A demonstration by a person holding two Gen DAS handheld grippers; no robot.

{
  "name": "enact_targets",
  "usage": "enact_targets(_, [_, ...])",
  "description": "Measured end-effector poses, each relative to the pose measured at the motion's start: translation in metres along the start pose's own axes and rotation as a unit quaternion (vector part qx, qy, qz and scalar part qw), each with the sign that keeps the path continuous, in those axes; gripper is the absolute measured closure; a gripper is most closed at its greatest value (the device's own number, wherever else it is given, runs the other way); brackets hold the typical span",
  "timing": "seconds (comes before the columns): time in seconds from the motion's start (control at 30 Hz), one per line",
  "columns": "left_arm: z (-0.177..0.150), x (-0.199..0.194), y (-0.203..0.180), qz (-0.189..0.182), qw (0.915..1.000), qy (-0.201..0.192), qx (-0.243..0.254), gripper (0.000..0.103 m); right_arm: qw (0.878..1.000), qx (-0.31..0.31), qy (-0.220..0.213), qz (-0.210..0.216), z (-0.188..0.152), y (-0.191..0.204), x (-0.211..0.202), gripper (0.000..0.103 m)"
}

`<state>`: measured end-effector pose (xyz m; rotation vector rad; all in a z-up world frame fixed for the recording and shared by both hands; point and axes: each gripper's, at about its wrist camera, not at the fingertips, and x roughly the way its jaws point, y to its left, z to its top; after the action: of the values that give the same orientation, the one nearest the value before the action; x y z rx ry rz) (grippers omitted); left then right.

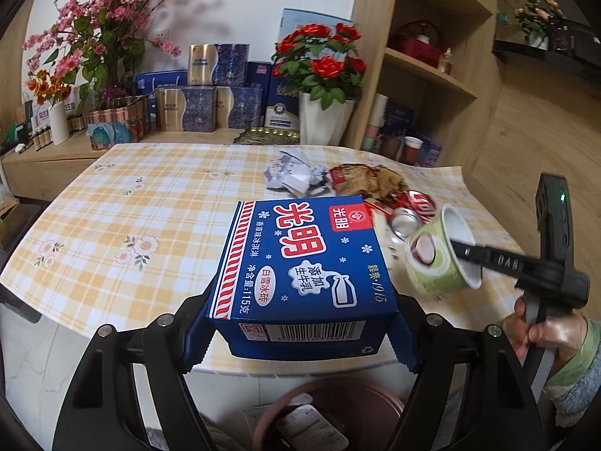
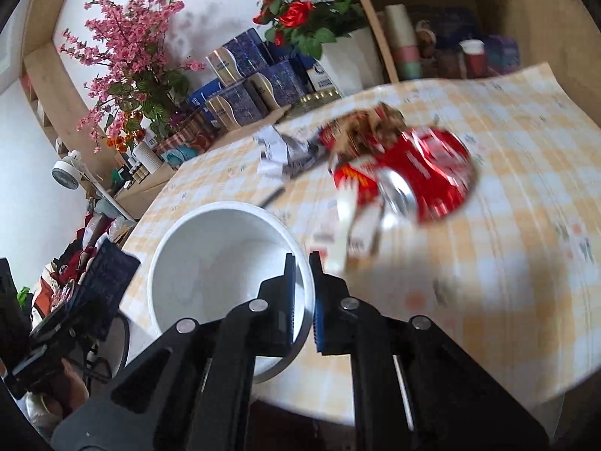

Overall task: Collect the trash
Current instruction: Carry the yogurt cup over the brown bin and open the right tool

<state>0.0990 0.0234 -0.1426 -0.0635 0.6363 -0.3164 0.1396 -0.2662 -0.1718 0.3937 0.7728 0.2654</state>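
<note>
left gripper [image 1: 300,334] fingers clamp blue ice cream box [image 1: 300,263] near table edge above brown bin [image 1: 338,413], right gripper [image 2: 302,259] fingers pinch white paper cup [image 2: 225,270] rim, crushed red can [image 2: 424,176] and crumpled paper [image 2: 285,150] farther on checked tablecloth [image 2: 507,244]

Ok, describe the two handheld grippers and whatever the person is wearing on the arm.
Both grippers are matte black plastic linkages with round silver pivot pins. The left gripper has blue ridged pads on its fingers, and so does the right gripper. From the left wrist view, the right one shows white lettering on a finger, a grey handle and a green indicator light. The sleeve is a green and grey knit.
</note>
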Motion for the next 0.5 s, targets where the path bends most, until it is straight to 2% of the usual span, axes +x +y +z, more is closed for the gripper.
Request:
enact_targets(0.2, [-0.025,-0.029,-0.017,-0.007,0.9998,-0.008,0.016,0.028,1.0,0.007,0.026,-0.014,-0.055,0.0,-0.024,0.092])
enact_targets(0.4, [-0.054,-0.053,-0.033,-0.002,0.9985,-0.015,0.052,0.028,0.996,0.014,0.082,-0.013,-0.115,0.005,-0.02,0.092])
enact_targets(0.5, [-0.064,-0.059,-0.038,0.001,0.9975,-0.015,0.069,0.028,0.995,0.012,0.101,-0.023,-0.127,0.004,-0.017,0.092])
